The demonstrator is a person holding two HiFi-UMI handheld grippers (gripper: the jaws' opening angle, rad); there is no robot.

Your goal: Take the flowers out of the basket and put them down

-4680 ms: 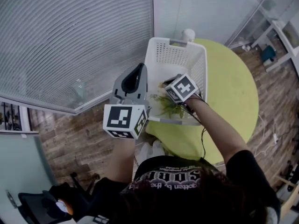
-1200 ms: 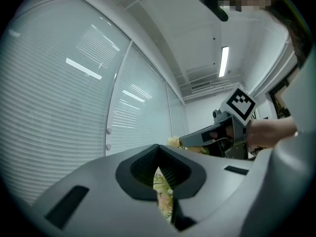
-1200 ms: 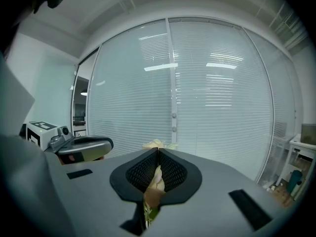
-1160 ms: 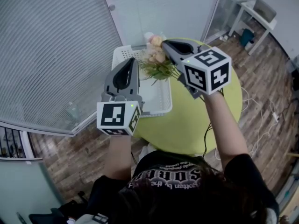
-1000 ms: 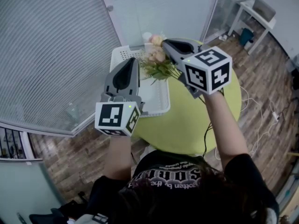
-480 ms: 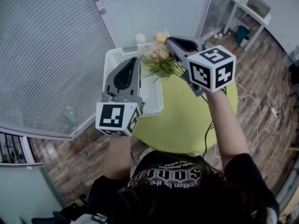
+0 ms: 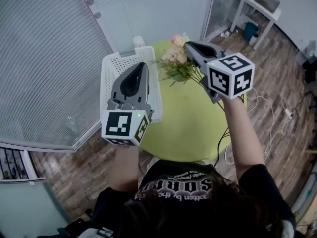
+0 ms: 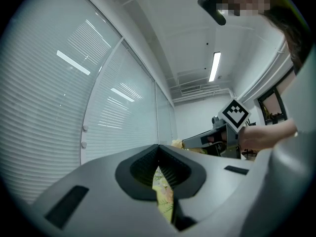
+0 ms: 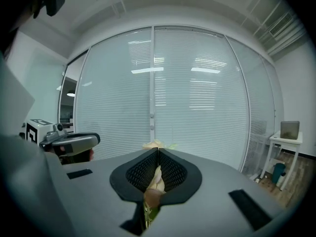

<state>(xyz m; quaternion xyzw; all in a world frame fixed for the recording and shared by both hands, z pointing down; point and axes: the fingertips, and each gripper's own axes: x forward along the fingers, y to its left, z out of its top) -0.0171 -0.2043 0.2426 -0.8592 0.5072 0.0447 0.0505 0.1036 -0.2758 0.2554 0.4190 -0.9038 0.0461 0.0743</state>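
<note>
My right gripper (image 7: 189, 45) is shut on a small bunch of flowers (image 7: 174, 59) with pale pink and cream heads and green leaves. It holds them in the air above the far part of the round green table (image 7: 193, 120), to the right of the white plastic basket (image 7: 111, 66). In the right gripper view a cream bud (image 9: 156, 178) sits pinched between the ribbed pads (image 9: 170, 172). My left gripper (image 7: 142, 65) hovers over the basket's right side with its jaws together and nothing in them; its own view shows the tips meeting.
The basket stands at the table's left edge, by a glass wall with blinds (image 7: 44, 48). Wooden floor (image 7: 277, 83) with cables lies to the right, and a white desk (image 7: 257, 4) stands at the far right. The person's arms reach from below.
My right gripper has carried the flowers to the right, from above the basket to over the green table. The left gripper has stayed almost where it was.
</note>
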